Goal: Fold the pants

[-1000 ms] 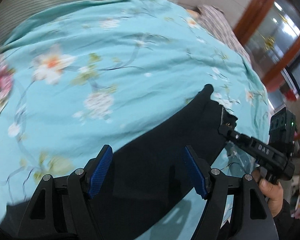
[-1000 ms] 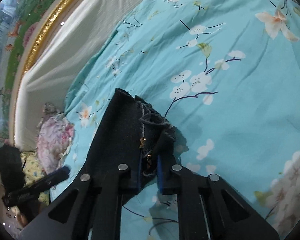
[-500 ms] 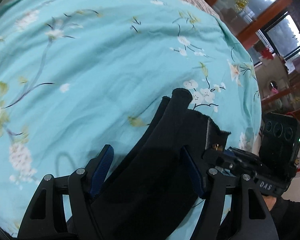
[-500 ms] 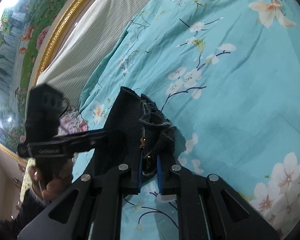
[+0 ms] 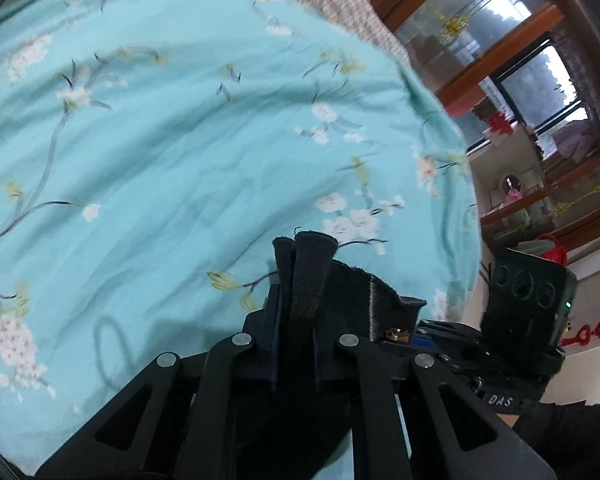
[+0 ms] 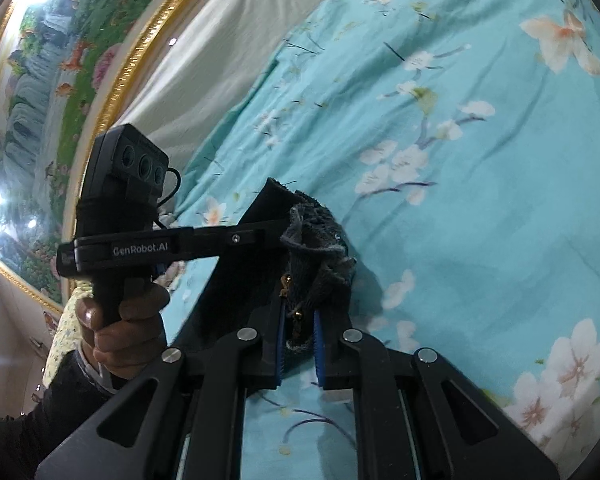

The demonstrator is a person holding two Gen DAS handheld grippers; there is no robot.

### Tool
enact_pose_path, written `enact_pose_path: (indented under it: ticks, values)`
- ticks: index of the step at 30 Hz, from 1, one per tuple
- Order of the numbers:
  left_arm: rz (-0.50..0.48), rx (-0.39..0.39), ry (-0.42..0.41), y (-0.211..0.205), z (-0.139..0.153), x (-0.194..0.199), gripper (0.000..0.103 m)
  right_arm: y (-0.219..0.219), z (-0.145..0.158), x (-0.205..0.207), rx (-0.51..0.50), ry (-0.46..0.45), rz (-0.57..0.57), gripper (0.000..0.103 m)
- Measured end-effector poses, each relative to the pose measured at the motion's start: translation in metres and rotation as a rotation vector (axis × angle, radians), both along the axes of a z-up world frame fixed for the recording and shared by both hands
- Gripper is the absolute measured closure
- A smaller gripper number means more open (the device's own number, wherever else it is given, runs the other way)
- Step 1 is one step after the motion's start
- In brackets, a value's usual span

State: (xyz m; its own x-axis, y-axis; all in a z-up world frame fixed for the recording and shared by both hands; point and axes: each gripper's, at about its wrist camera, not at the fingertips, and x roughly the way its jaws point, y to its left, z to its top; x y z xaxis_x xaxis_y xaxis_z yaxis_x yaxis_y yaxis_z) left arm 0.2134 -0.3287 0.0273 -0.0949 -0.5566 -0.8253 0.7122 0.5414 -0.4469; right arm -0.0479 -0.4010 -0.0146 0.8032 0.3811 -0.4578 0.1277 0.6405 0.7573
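You have the dark pants (image 5: 320,288) pinched at one end by both tools, lifted off the turquoise floral bedspread (image 5: 180,140), and that two-point hold looks meant to keep the edge taut so the cloth hangs straight for the fold. Your left gripper (image 5: 296,344) is clamped on a thick bunched strip of the fabric that sticks up past its fingertips; your right gripper (image 6: 299,332) is closed on the frayed, seamed part with the small brass fitting, probably the waistband, with its blue pads (image 6: 317,340) squeezing the cloth between them. The two tools sit just beside each other, so the span of fabric between them is short and slack; judged from here, you would want to spread them apart before laying the pants down. The rest of the garment trails down toward you and out of view, so its lie cannot be told. Ahead, the bedspread is bare across its middle and out to the far edge, giving open room to lay the cloth. On the right side the bed edge drops off near the wooden cabinet (image 5: 540,80); on the left the pale headboard (image 6: 220,60) and the gold-framed painting (image 6: 60,80) bound the space.
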Motion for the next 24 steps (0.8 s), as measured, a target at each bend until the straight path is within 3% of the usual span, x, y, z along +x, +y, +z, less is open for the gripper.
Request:
enact_pose_path:
  ticks: [13,24]
  values:
    - [0.146,-0.155,-0.103,0.106,0.082,-0.025,0.093,0.055,0.06,0.01,0.056,-0.212,0.218,0.091]
    - [0.296,-0.187,-0.108,0.201,0.08,-0.047,0.093,0.13,0.07,0.027,0.052,-0.21,0.392,0.091]
